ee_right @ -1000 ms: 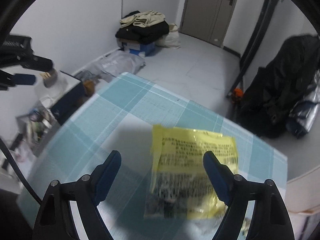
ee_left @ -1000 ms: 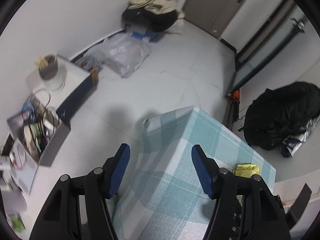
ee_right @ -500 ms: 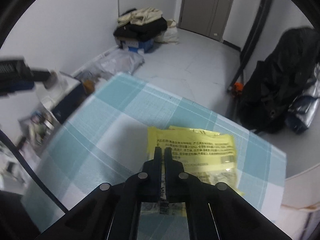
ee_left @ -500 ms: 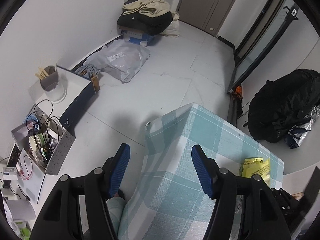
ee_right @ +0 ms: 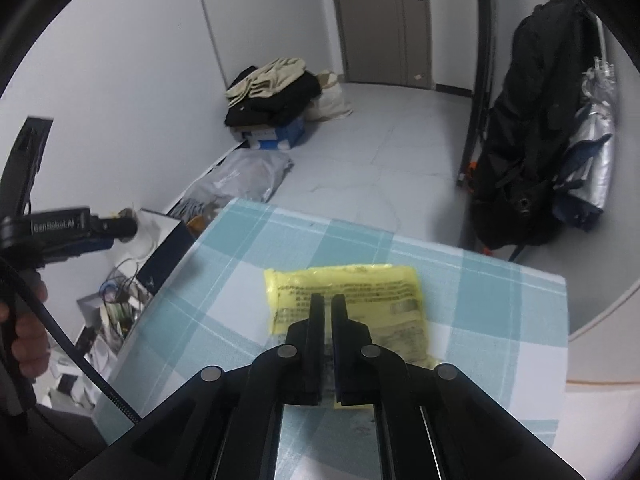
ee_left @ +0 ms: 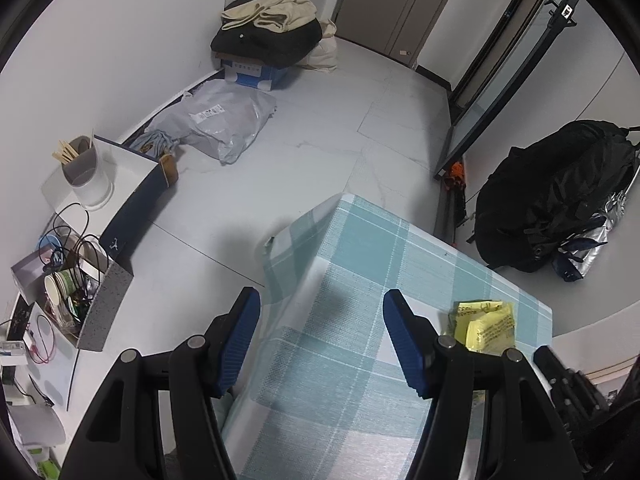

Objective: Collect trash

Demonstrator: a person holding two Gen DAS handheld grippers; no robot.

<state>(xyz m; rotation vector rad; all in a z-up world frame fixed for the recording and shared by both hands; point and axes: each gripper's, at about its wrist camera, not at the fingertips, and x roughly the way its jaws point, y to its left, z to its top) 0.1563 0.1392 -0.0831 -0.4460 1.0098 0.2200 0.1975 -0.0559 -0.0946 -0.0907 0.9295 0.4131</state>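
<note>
A yellow printed plastic wrapper (ee_right: 376,292) is in the right wrist view over the teal checked tablecloth (ee_right: 240,280). My right gripper (ee_right: 328,300) is shut on the wrapper's near edge. In the left wrist view the wrapper (ee_left: 486,324) sits at the table's right end, with part of the right gripper just behind it. My left gripper (ee_left: 320,312) is open and empty, held above the table's left corner. It also shows in the right wrist view (ee_right: 100,226) at the far left.
On the floor lie a grey mailing bag (ee_left: 216,120) and a clothes pile on a blue box (ee_left: 268,44). A black backpack (ee_left: 560,196) leans at right. A box of cables and cups (ee_left: 68,280) and a chopstick holder (ee_left: 82,172) stand left.
My right gripper went from open around the wrapper to shut on it, and the wrapper now looks raised at its near edge. My left gripper rose and drew back, still open.
</note>
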